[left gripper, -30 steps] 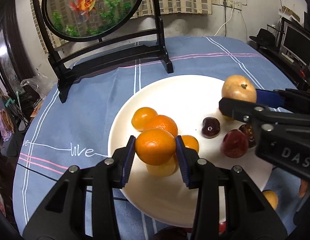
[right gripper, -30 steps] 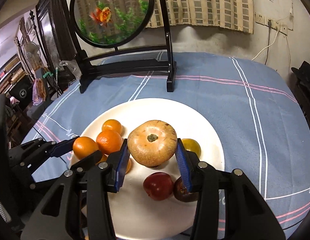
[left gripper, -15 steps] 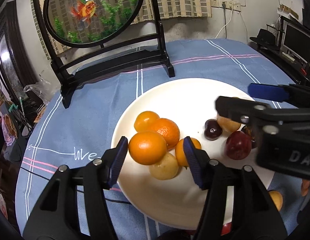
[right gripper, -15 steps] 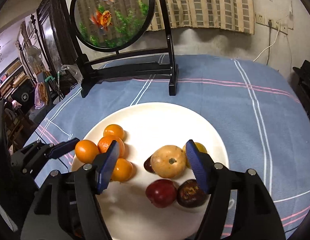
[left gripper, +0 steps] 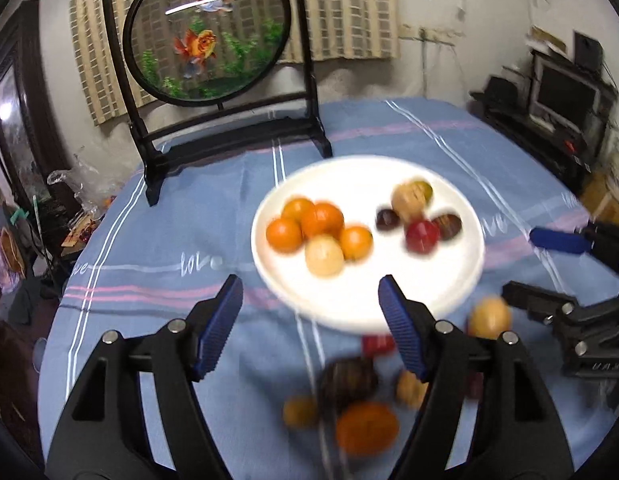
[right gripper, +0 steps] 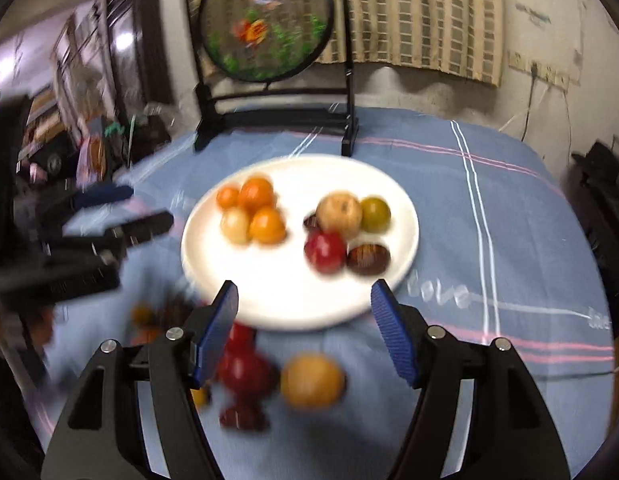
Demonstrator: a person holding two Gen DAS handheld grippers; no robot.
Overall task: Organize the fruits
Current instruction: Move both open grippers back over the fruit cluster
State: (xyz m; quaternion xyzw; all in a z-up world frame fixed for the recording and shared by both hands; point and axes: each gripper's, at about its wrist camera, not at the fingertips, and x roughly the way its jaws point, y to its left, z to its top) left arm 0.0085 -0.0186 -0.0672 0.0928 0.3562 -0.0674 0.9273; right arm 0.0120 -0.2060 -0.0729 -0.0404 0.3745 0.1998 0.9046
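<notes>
Both my tongs — left tongs (left gripper: 311,324), right tongs (right gripper: 305,328) — have just spread and drawn back empty from the plate (left gripper: 465,276). The orange (left gripper: 284,235) and russet fruit (right gripper: 338,216) now rest there; loose fruit (right gripper: 312,380) on the bench awaits sorting.

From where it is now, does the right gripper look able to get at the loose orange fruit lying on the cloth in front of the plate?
Probably yes. The right gripper is open and empty, and the orange fruit lies just below its fingers on the blue tablecloth, with only red fruit beside it.
</notes>
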